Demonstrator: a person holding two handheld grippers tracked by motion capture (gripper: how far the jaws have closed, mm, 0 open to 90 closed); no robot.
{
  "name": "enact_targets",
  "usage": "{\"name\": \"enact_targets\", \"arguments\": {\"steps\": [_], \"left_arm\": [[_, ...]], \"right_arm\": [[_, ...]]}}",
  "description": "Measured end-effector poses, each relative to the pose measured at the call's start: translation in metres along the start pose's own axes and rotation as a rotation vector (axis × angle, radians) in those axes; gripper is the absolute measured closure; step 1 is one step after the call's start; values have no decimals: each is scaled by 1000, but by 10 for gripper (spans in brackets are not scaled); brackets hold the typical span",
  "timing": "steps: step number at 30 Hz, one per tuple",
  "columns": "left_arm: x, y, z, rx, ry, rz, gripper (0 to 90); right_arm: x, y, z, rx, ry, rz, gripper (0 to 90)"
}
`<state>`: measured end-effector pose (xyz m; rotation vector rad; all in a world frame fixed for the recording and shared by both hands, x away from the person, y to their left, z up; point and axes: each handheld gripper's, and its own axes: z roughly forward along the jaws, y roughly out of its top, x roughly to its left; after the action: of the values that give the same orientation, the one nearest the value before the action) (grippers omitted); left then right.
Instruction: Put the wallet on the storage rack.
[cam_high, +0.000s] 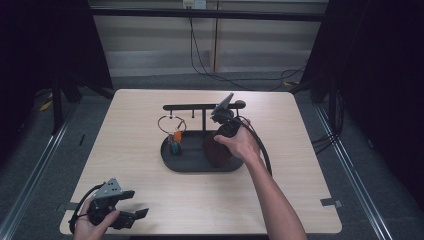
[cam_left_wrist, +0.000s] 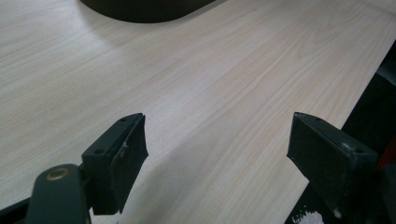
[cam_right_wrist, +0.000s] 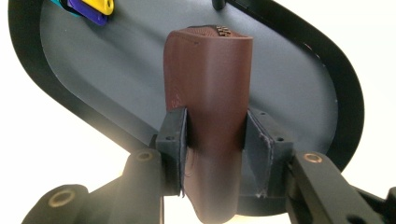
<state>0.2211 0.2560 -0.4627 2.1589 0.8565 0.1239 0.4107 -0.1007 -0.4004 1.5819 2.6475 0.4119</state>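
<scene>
My right gripper (cam_right_wrist: 215, 121) is shut on a brown leather case (cam_right_wrist: 208, 93), one pad on each long side. It holds the case upright over the right half of a black oval tray (cam_right_wrist: 345, 93). From above, the right gripper (cam_high: 222, 135) points down at the case (cam_high: 216, 152) inside the tray (cam_high: 172, 162), with the hand covering the case's upper part. At the table's front left corner my left gripper (cam_high: 137, 203) lies low, open with nothing in it. Between its jaws, the left gripper (cam_left_wrist: 217, 126) has bare wood.
A black bar stand (cam_high: 192, 106) rises from the tray's back edge. A key ring (cam_high: 171, 122) with an orange tag (cam_high: 177, 136) hangs from it over the tray's left half. Yellow and purple tags (cam_right_wrist: 93, 7) lie at the tray's far end. The tray's rim (cam_left_wrist: 144, 9) is far ahead of the left gripper.
</scene>
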Motion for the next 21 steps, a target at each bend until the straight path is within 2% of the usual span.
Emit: {"name": "enact_targets", "arguments": {"steps": [1,9,12,15,21], "left_arm": [[0,0,0,0,0,0,193],[0,0,1,0,-6,-2,193],[0,0,1,-1,-2,-2,194],[0,1,1,1,-5,1,193],[1,1,2,1,-1,-3,193]], "right_arm": [[-1,0,0,-4,-6,1,539],[-3,-1,1,-14,-15,3,433],[-4,-1,1,-12,13,10,337],[-3,-1,1,-14,19,6,324],[-5,-4,-6,-44,42,16,210]]}}
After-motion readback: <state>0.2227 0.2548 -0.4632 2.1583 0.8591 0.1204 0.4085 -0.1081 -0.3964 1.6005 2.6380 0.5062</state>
